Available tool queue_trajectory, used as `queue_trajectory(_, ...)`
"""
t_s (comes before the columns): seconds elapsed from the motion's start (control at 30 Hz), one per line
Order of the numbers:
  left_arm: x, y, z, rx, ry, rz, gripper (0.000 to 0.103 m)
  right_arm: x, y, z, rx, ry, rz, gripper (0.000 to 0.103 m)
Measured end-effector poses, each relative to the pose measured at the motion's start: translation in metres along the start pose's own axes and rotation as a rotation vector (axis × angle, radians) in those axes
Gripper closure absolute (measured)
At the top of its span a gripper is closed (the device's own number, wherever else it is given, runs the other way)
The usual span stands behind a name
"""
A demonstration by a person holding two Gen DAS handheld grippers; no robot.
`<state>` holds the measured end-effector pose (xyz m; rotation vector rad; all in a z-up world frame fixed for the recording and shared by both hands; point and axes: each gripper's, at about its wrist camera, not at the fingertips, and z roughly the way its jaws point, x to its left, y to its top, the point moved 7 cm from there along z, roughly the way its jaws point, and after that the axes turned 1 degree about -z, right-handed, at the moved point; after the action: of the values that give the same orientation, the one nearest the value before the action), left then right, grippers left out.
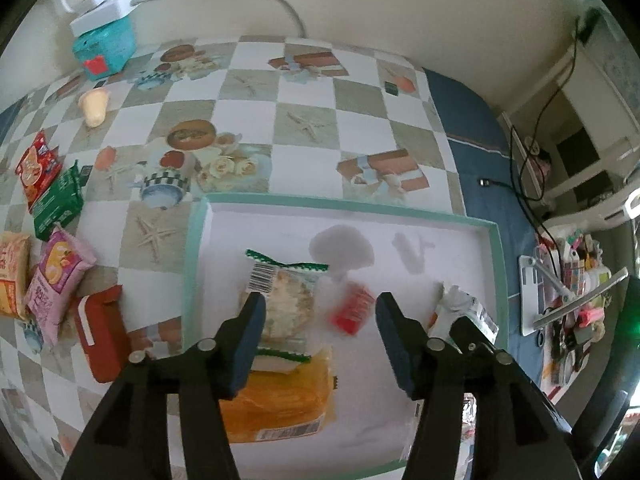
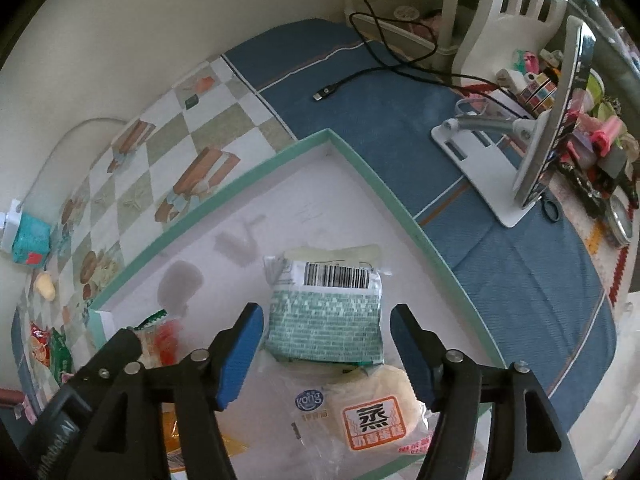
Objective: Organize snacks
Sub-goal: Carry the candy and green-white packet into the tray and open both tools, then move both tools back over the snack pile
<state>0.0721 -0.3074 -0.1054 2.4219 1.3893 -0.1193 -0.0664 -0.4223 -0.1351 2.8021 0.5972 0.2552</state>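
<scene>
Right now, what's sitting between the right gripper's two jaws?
In the right wrist view, a green-patterned snack pack with a barcode lies in the tray between the open jaws of the right gripper, untouched.

One tray [image 1: 496, 264], five snack packs still outside it

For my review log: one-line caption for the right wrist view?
Open right gripper hovers over a green-patterned snack pack in the teal-rimmed tray.
</scene>
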Motion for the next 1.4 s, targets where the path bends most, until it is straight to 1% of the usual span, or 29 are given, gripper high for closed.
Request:
queue_trajectory(0.07, 0.007, 0.003, -0.003, -0.005, 0.003, -0.022, 0.032, 0.001, 0.000, -0.003, -0.004, -0.007, -0.008, 0.031)
queue_trajectory(0.1, 0.011, 0.004, -0.005, -0.007, 0.010, -0.030, 0.027, 0.001, 0.000, -0.003, -0.005, -0.010, -0.011, 0.031)
queue_trajectory(0.13, 0.016, 0.005, -0.006, -0.011, 0.021, -0.040, 0.024, 0.002, 0.000, -0.005, -0.008, -0.016, -0.014, 0.026)
queue_trajectory(0.17, 0.023, 0.007, -0.008, -0.018, 0.039, -0.052, 0.019, 0.003, 0.000, -0.006, -0.012, -0.019, -0.014, 0.019)
queue_trajectory(0.27, 0.042, 0.011, -0.013, -0.032, 0.076, -0.073, 0.016, 0.004, 0.002, -0.012, -0.026, -0.022, -0.015, 0.014)
queue_trajectory(0.33, 0.053, 0.012, -0.016, -0.038, 0.091, -0.088, 0.012, 0.006, 0.002, -0.015, -0.032, -0.029, -0.016, 0.012)
queue_trajectory(0.47, 0.075, 0.013, -0.017, -0.020, 0.098, -0.126, 0.012, 0.008, -0.001, -0.017, -0.028, -0.041, -0.015, 0.012)
queue_trajectory(0.6, 0.093, 0.013, -0.024, -0.032, 0.097, -0.151, 0.012, 0.013, -0.003, -0.020, -0.026, -0.037, -0.012, 0.012)
queue_trajectory(0.63, 0.098, 0.013, -0.026, -0.035, 0.098, -0.156, 0.012, 0.014, -0.003, -0.021, -0.030, -0.034, -0.014, 0.010)
queue_trajectory(0.67, 0.104, 0.013, -0.030, -0.038, 0.098, -0.162, 0.012, 0.017, -0.002, -0.024, -0.035, -0.029, -0.016, 0.002)
queue_trajectory(0.7, 0.110, 0.013, -0.033, -0.042, 0.095, -0.173, 0.012, 0.019, -0.002, -0.027, -0.044, -0.024, -0.019, 0.000)
queue_trajectory(0.87, 0.145, 0.016, -0.052, -0.078, 0.101, -0.228, 0.011, 0.034, -0.004, -0.040, -0.069, -0.029, -0.045, 0.000)
queue_trajectory(1.1, 0.219, 0.019, -0.085, -0.138, 0.161, -0.330, 0.011, 0.068, -0.014, -0.058, -0.097, -0.027, -0.096, 0.000)
queue_trajectory(1.27, 0.275, 0.016, -0.110, -0.177, 0.195, -0.402, 0.011, 0.102, -0.024, -0.070, -0.123, -0.017, -0.144, 0.000)
queue_trajectory(1.4, 0.321, 0.012, -0.128, -0.207, 0.243, -0.455, 0.011, 0.133, -0.034, -0.076, -0.133, -0.003, -0.184, 0.000)
